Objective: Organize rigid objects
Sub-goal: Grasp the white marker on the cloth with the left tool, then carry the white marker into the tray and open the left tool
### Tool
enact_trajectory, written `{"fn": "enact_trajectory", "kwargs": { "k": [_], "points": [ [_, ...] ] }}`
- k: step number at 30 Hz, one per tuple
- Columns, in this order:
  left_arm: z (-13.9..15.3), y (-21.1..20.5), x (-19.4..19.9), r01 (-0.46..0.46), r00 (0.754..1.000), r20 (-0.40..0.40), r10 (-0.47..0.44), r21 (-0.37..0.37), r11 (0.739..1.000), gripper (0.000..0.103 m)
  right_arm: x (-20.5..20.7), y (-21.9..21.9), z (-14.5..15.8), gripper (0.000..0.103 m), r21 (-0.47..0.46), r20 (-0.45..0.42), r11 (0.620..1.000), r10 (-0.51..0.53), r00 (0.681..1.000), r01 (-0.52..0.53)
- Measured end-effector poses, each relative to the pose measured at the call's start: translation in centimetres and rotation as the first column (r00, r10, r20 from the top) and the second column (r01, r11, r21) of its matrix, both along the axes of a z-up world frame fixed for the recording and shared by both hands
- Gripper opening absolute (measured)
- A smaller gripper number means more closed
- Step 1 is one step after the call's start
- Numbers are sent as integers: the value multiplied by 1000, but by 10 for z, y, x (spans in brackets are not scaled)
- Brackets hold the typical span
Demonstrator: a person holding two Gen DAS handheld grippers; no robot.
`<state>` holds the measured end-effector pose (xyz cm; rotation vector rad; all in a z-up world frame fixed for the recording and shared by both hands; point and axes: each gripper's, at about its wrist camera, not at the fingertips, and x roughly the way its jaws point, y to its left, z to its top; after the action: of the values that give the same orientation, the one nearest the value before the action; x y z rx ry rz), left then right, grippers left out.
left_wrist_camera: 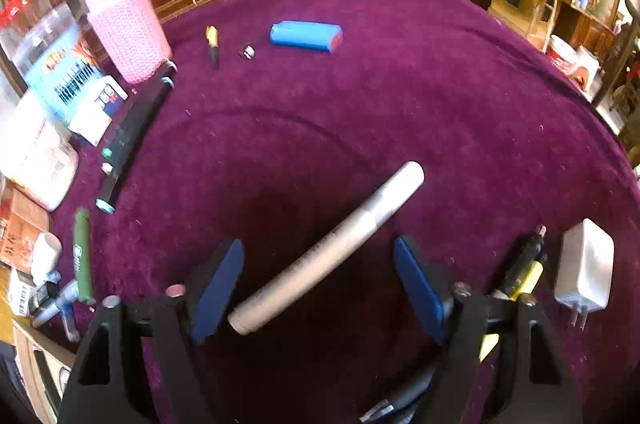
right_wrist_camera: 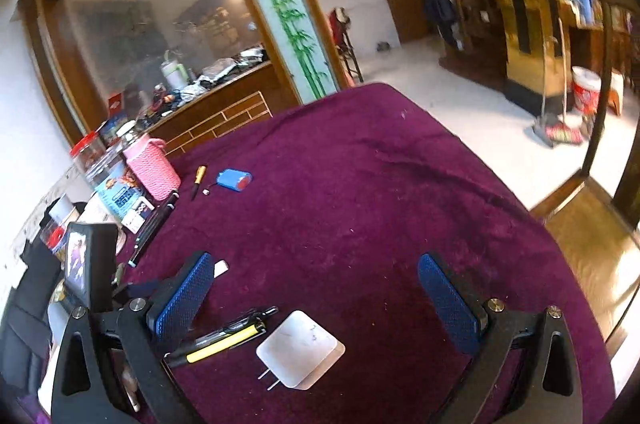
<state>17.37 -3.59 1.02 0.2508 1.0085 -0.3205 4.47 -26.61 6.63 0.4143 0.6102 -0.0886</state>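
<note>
A long silver-beige cylinder, like a thick marker, lies slantwise on the purple cloth. My left gripper hovers over it, open, one blue pad on each side of its lower half, neither touching. A white plug charger and two black-and-yellow pens lie under my right gripper, whose jaws stand wide open with nothing between the tips. The same charger and pens show at the right in the left wrist view. A blue battery pack lies far across the cloth.
Near the battery lie a small yellow-and-black tool and a metal clip. A pink knit-covered bottle, boxes, jars, a long black bar and a green marker line the left edge. Beyond the table's right edge is floor.
</note>
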Motion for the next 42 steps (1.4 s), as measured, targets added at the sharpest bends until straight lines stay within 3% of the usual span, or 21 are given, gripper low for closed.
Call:
{"fn": "enact_trajectory", "kwargs": {
  "k": [2, 4, 9, 16, 21, 27, 30, 36, 40, 42],
  "points": [
    [5, 2, -5, -11, 1000, 2, 11, -10, 1000, 21, 1, -2, -3, 103, 11, -17, 1000, -8, 1000, 8],
    [8, 5, -11, -20, 1000, -7, 20, -39, 999, 12, 2, -2, -6, 103, 9, -28, 1000, -12, 1000, 12],
    [22, 23, -37, -55, 999, -8, 54, -168, 984, 12, -1, 6, -6, 103, -49, -14, 999, -12, 1000, 11],
    [82, 65, -133, -18, 996, 79, 46, -329, 944, 12, 0, 17, -6, 102, -142, 3, 990, 3, 1000, -2],
    [118, 113, -208, -12, 984, 161, 78, -373, 928, 12, 2, 33, -15, 102, -235, -5, 972, 14, 1000, -15],
    [119, 172, -260, -79, 968, 190, 167, -400, 913, 12, -12, 60, -13, 102, -355, 45, 935, 9, 999, 7],
    [111, 199, -267, -134, 959, 178, 219, -396, 908, 12, -21, 60, -8, 102, -288, 22, 957, 21, 1000, -14],
    [90, 252, -276, -224, 943, 125, 308, -443, 868, 12, -52, 53, -15, 103, -127, -65, 985, 111, 992, -118],
    [73, 269, -274, -270, 935, 82, 344, -464, 844, 12, -55, 41, -14, 103, -109, -112, 987, 104, 988, -116],
    [65, 271, -264, -288, 934, 67, 351, -440, 851, 12, -51, 39, -9, 103, -132, -125, 985, 97, 987, -114]
  ]
}}
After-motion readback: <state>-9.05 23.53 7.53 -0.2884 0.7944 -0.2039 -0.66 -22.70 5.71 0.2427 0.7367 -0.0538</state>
